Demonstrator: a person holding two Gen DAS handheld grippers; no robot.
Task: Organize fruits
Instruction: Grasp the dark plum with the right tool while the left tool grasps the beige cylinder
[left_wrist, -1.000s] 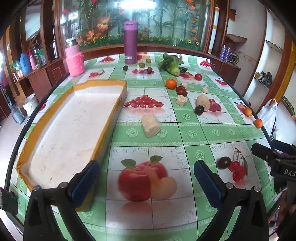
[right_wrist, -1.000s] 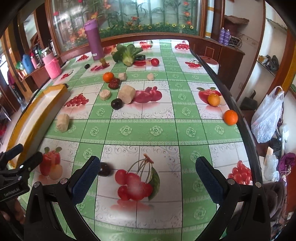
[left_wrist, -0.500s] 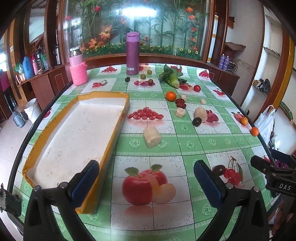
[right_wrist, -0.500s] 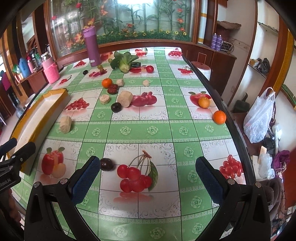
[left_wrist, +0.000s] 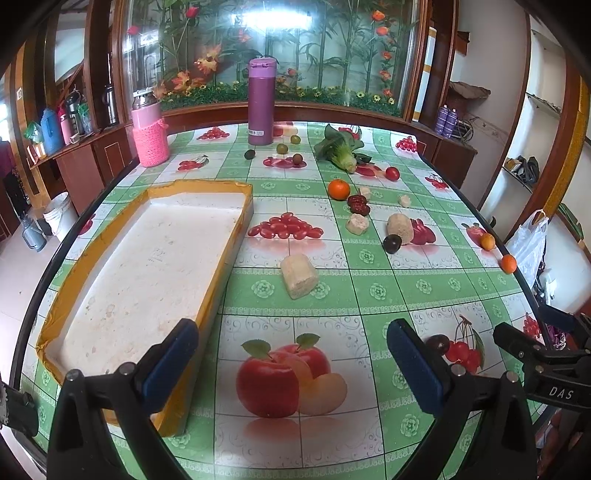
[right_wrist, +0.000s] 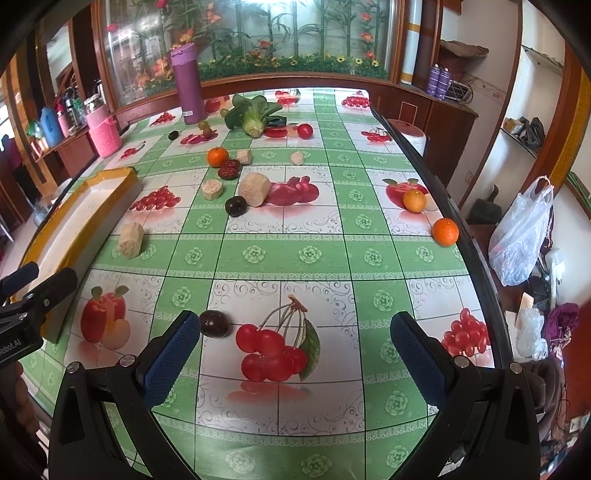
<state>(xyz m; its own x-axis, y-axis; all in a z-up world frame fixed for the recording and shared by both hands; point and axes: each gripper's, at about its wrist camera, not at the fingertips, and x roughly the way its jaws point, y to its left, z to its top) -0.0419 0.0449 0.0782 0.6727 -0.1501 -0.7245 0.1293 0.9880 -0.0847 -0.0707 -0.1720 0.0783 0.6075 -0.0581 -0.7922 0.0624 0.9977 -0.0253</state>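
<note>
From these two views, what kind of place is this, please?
Probably a home dining or living room: a table with a fruit-print cloth, a glass panel of artificial flowers and bamboo behind it, and wooden cabinets holding bottles and flasks.

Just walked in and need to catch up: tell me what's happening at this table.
A person holds two grippers over a fruit-print table, about to sort fruit. Both the left gripper and right gripper are open and hold nothing. The yellow-rimmed foam tray has nothing in it. A dark plum lies just beside the right gripper's left finger; oranges, another plum and pale chunks are scattered farther off.
</note>
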